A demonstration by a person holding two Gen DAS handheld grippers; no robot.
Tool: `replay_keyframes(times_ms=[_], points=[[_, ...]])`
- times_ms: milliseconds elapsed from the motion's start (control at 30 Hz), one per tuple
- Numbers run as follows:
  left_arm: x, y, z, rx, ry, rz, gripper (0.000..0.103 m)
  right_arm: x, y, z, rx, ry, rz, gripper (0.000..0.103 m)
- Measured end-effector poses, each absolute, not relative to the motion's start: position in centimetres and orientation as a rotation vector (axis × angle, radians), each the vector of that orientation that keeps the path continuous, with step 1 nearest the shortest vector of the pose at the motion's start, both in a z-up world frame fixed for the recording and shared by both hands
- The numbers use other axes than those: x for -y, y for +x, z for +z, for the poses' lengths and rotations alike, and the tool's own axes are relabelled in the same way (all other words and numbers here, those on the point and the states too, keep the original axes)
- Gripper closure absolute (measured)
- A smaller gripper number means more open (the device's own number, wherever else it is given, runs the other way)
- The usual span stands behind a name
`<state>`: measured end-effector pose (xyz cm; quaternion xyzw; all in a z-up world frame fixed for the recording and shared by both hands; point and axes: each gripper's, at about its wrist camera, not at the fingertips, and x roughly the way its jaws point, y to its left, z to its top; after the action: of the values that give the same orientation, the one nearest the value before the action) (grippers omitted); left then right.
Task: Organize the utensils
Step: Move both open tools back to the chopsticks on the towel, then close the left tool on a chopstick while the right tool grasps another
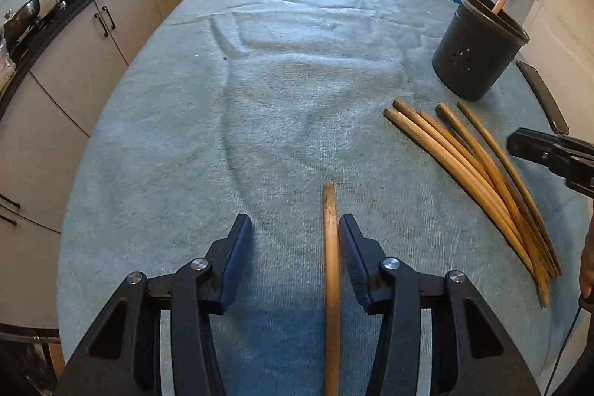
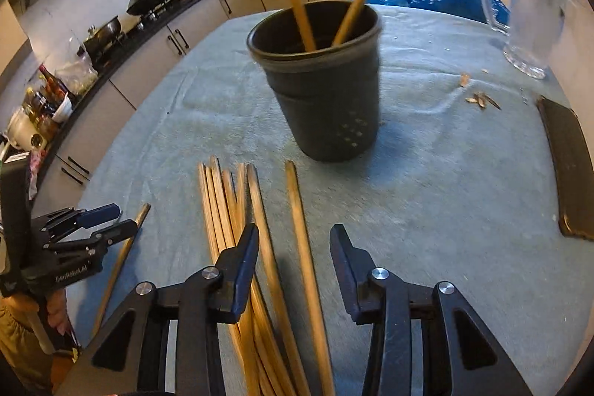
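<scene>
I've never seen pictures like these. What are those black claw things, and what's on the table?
They are grabbing tools, one in each hand of a person. A camera rides on each, so each picture looks out along its two fingers. The left gripper is open, with a single wooden stick lying between its fingers, not squeezed. The right gripper is open too, over a bunch of sticks lying on the blue cloth. Behind them stands a black cup with two sticks already inside. A glass jug stands at the far right.
</scene>
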<state>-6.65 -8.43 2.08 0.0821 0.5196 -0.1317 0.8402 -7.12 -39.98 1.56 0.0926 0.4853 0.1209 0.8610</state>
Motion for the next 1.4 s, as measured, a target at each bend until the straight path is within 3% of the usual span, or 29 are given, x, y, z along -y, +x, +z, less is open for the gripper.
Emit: replay_keyframes(times_ms=[167,333,867,967,1000,1033,1100,1400], points=[[9.4,-6.1,2.0,-1.086,0.215,-0.27,0.057,38.0,-5.6,1.2,-1.046,0.074,0.215,0.061],[9.9,-5.7,2.0,-1.073,0.232,-0.277,0.061,37.3,-4.3,0.6,-1.078,0.023,0.176,0.072],[10.0,-4.7,1.9,-1.102,0.251,-0.314,0.06,35.8,-1.1,0.3,-1.179,-0.066,0.159,0.073],[10.3,-4.6,2.0,-1.112,0.276,-0.346,0.07,35.4,-0.2,0.3,-1.189,-0.068,0.176,0.078],[10.6,-4.6,2.1,-1.107,0.294,-0.352,0.087,35.3,-0.3,0.4,-1.185,-0.067,0.179,0.088],[10.7,-4.7,2.1,-1.101,0.314,-0.344,0.094,35.1,-0.3,0.4,-1.177,-0.066,0.178,0.091],[10.9,-4.6,2.2,-1.107,0.317,-0.335,0.096,34.8,-0.3,0.5,-1.161,-0.049,0.183,0.095],[9.0,-7.6,7.3,-0.964,0.138,-0.366,0.096,38.0,-4.6,4.2,-0.982,0.109,0.203,0.095]])
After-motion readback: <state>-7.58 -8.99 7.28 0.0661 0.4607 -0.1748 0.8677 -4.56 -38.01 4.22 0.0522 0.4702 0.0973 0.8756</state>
